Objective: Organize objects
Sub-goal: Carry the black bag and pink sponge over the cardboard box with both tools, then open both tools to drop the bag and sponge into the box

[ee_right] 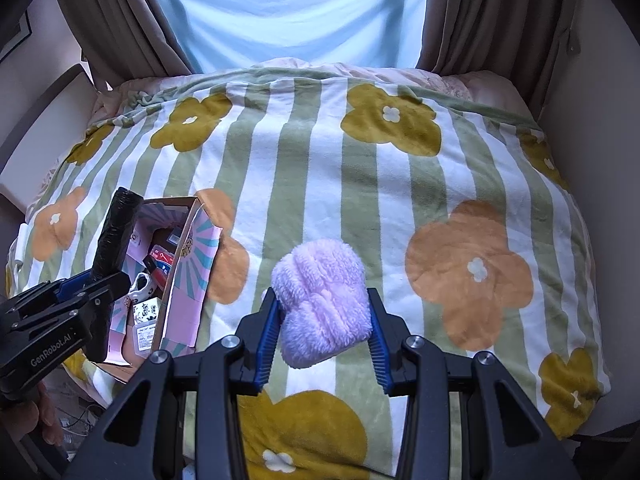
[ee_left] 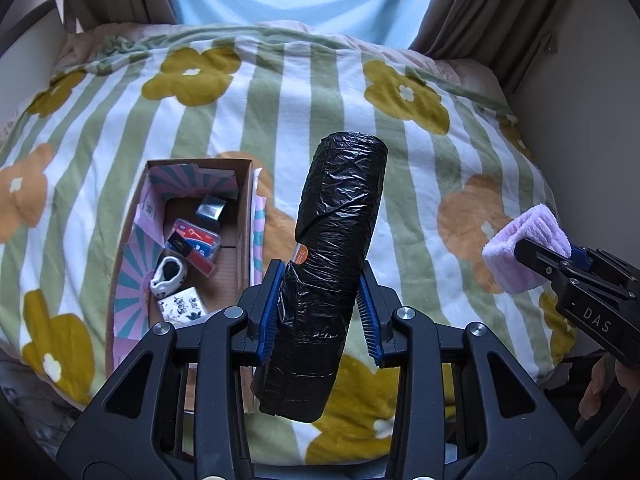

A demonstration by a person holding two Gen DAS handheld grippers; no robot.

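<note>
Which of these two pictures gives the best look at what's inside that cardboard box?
The left wrist view: it looks down into the cardboard box, showing its small items. In the right wrist view the box sits at the edge, partly hidden by the left hand-held gripper and its black roll.

Flowered bedspread (ee_right: 360, 184) — curtained window (ee_right: 288, 8)

Both grippers angle steeply downward, side by side. The left gripper (ee_left: 320, 304) has its jaws clamped on a load; the right gripper (ee_right: 322, 324) likewise grips.
</note>
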